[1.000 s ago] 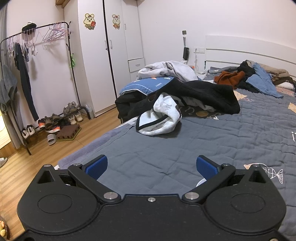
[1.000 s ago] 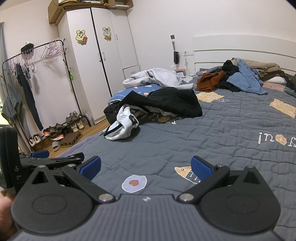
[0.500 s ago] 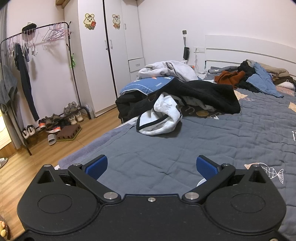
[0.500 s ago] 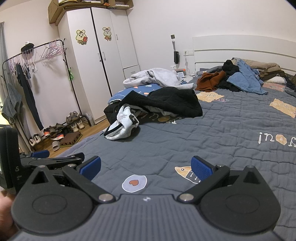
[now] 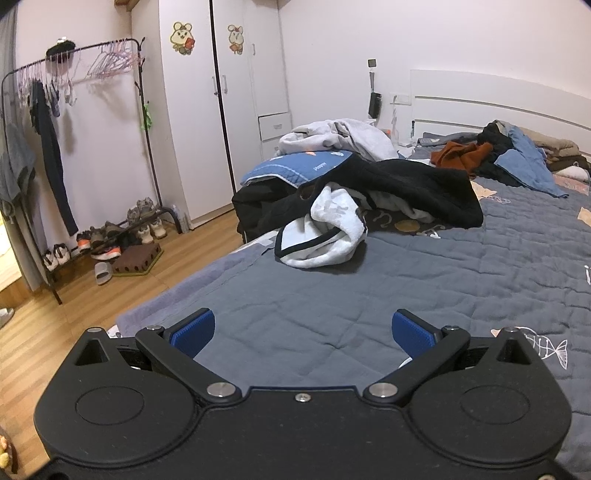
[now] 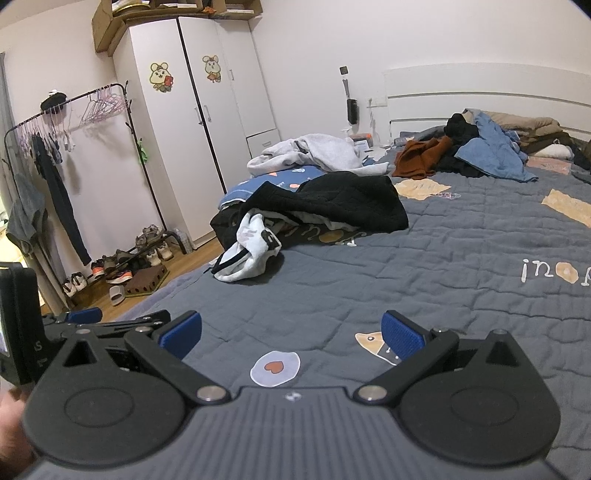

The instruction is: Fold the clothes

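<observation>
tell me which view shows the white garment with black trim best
The left wrist view: the white garment sits nearer and larger, its black-edged fold clear. The right wrist view shows the same garment smaller and off to the left.

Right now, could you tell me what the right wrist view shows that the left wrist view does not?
Only the right wrist view shows the left claw from outside, at its lower left, the boxes on top of the wardrobe, and the heart patch on the quilt. Only the left wrist view shows the white fish print. Both show their own open claw, the white garment nearest on the bed, the black one behind it, and the rack.
</observation>
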